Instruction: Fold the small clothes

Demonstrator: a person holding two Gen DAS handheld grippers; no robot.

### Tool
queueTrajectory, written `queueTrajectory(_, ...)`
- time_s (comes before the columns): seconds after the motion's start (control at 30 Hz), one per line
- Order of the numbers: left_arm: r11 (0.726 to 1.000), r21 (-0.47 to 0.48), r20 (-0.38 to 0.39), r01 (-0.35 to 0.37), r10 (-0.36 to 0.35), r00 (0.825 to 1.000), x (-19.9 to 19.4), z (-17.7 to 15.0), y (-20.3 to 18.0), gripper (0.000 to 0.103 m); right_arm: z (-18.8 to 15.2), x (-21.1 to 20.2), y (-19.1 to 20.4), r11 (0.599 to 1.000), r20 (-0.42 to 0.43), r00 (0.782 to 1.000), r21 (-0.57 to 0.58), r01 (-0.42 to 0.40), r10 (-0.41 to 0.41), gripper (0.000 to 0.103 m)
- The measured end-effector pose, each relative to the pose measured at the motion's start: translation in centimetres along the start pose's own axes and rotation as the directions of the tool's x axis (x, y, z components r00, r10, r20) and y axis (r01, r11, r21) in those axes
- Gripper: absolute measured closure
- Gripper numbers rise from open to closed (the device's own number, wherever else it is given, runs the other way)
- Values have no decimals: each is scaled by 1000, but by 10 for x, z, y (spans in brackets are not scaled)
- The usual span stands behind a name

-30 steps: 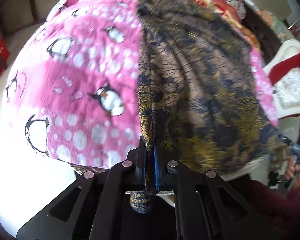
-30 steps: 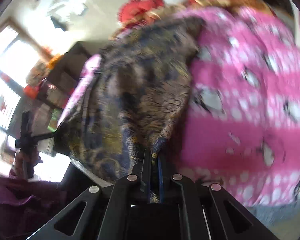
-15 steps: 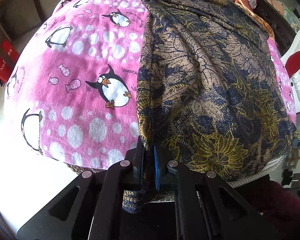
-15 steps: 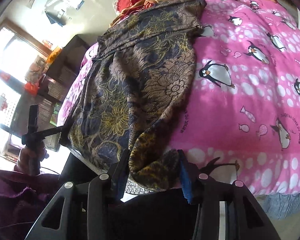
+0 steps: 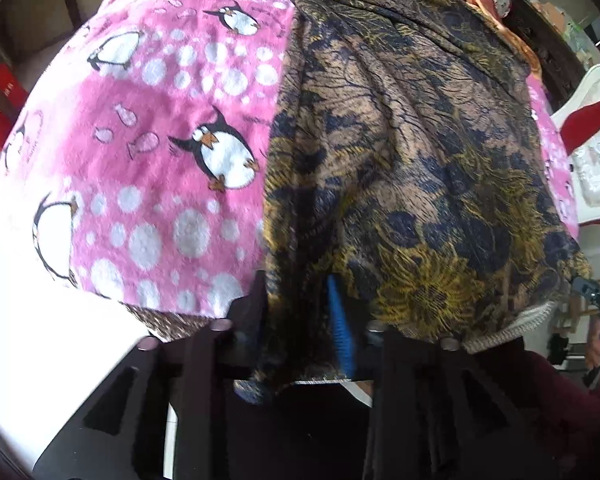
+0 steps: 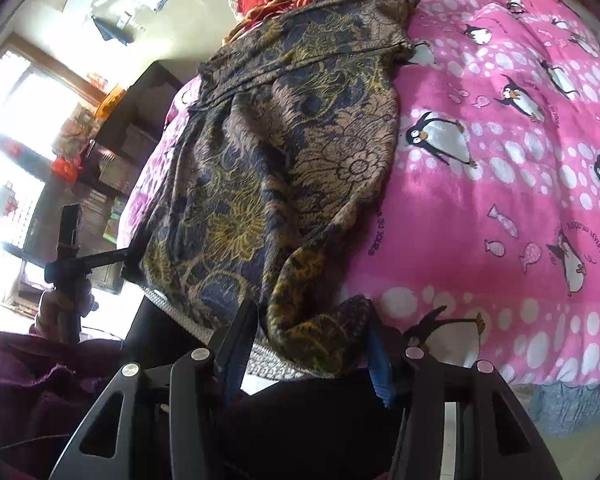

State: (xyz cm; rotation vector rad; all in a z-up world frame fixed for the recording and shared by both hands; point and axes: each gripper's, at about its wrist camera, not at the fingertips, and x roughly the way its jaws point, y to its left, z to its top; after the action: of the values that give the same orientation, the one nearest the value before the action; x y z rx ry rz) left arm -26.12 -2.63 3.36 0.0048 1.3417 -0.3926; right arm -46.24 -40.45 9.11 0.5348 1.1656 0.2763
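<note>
My left tool (image 5: 300,312) has its jaws spread, the hem of the floral garment (image 5: 400,152) draped slack between them and hiding the left finger's pad. My right tool (image 6: 308,344) is likewise parted, a bunched corner of the garment (image 6: 284,152) sitting loose in the gap. The garment lies on the penguin blanket (image 6: 500,160) on the bed, running toward 12 o'clock; its near hem is cut off.
</note>
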Motion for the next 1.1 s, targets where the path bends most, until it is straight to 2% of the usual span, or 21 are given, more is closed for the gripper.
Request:
queueTrajectory(0.03,1000,2,0,3,-3,1000,0,-2,0,64,-1,1,1,1000,-11,1000,-5,-14,14,54)
queueTrajectory(0.13,1000,23,-6,-11,11,1000,0,-4,-5,63,-4,4,5,999,-28,999,-20,-44,43,54)
queueTrajectory(0.23,999,39,-12,-25,26,1000,1,-4,-8,63,-6,6,10,996,-42,997,-50,-70,68,65)
queueTrajectory(0.37,1000,21,-20,-19,20,1000,4,-2,-5,63,-4,9,13,997,-34,999,-68,-39,37,83)
queueTrajectory(0.5,1000,18,-35,-24,25,999,5,0,-5,60,-3,11,10,996,-45,997,-58,-63,61,83)
queueTrajectory(0.53,1000,19,-38,-22,23,999,5,1,-7,56,-2,12,8,996,-53,996,-46,-75,72,81)
queueTrajectory(0.63,999,35,-45,-13,14,999,8,3,-14,50,1,9,-3,992,-31,992,36,-120,121,56)
queueTrajectory(0.7,997,76,-40,-19,22,999,10,2,-20,50,4,2,-8,985,6,988,73,-157,157,55)
queueTrajectory(0.8,994,110,-35,-4,7,999,11,1,-23,51,5,-2,-9,991,18,992,56,-124,123,55)
queueTrajectory(0.87,995,98,-41,16,-12,999,11,2,-21,52,8,-14,-10,992,86,990,53,-114,110,54)
queueTrajectory(0.93,997,73,-46,30,-26,999,13,5,-18,52,12,-24,-9,985,133,979,53,-163,155,52)
queueTrajectory(1.0,998,55,-51,37,-34,998,14,7,-16,52,11,-21,-1,986,62,984,19,-168,167,52)
queueTrajectory(1.1,997,66,-48,33,-30,998,13,6,-16,52,-8,-10,21,979,-120,981,-113,-168,155,52)
